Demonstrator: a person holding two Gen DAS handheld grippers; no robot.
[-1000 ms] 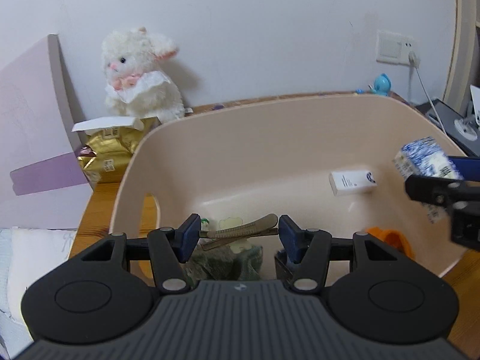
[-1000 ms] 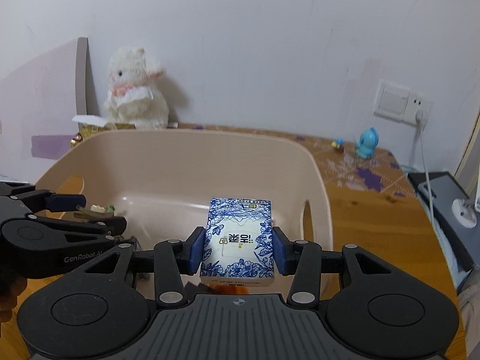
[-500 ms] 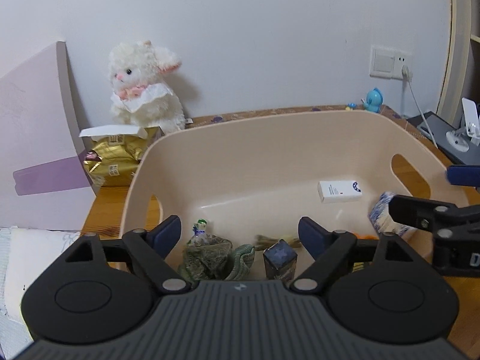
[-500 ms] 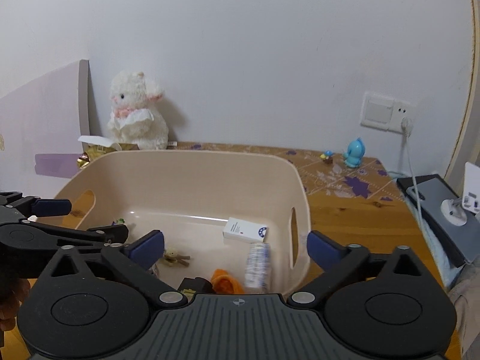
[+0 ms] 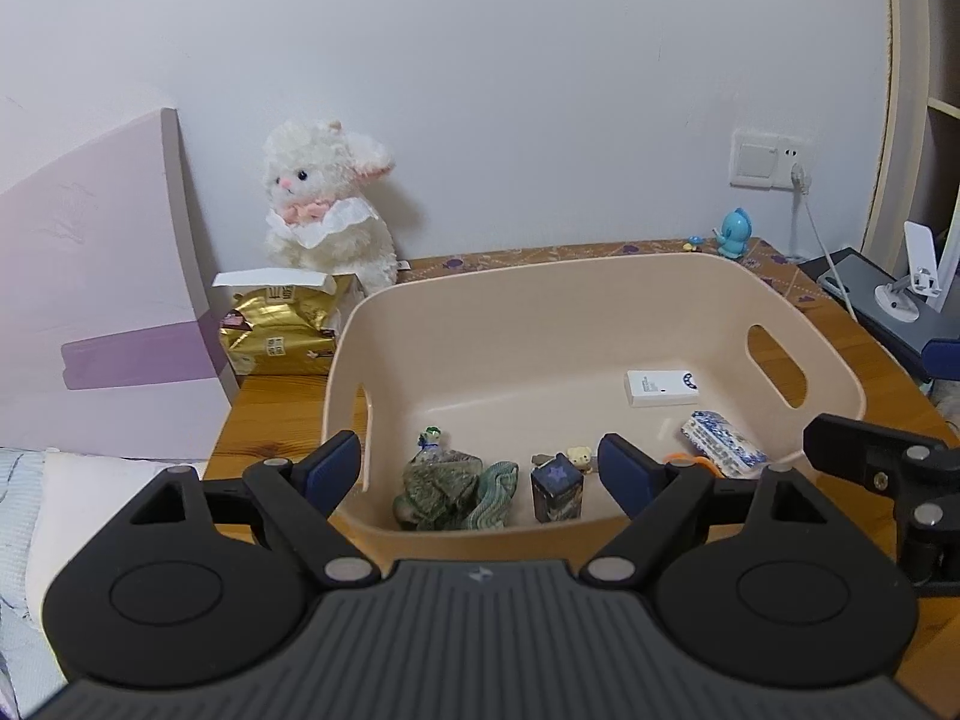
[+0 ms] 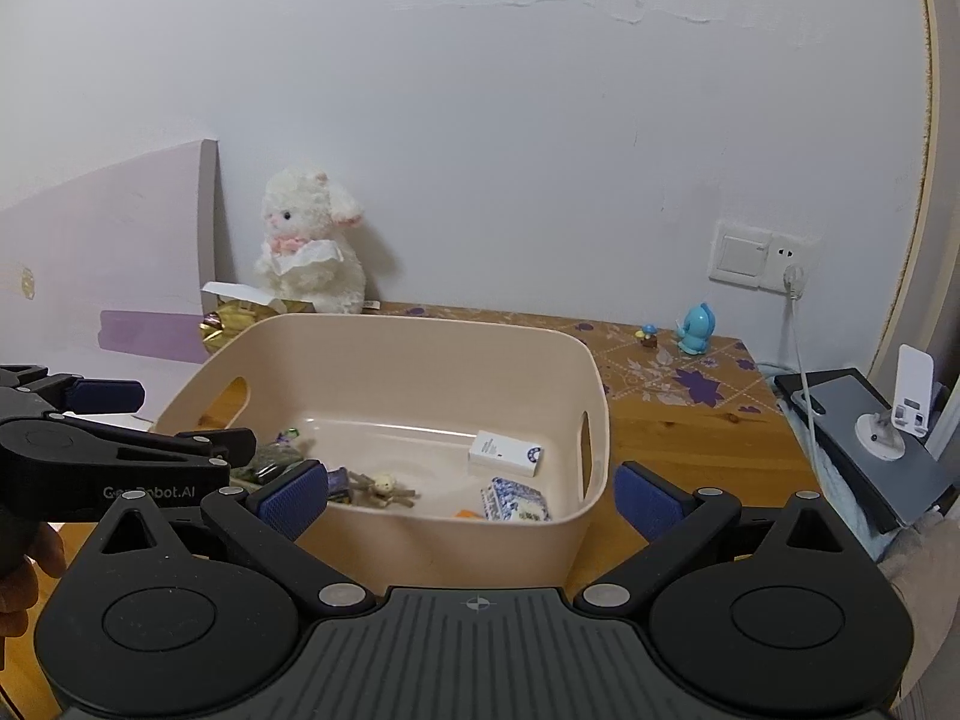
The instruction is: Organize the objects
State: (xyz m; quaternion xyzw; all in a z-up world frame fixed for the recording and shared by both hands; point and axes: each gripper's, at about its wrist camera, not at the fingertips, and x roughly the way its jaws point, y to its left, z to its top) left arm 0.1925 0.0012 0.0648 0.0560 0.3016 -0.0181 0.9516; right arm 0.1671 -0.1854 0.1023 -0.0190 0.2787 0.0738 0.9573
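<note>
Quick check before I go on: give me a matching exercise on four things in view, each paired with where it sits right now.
Things:
1. white box
2. plush rabbit
3. blue figurine
4. green cloth

Places:
A. against the wall, behind the gold pack
B. in the bin, near its front wall
C. on the table below the wall socket
D. in the bin, by the right-hand handle slot

Pairs: 1-D, 2-A, 3-C, 4-B
</note>
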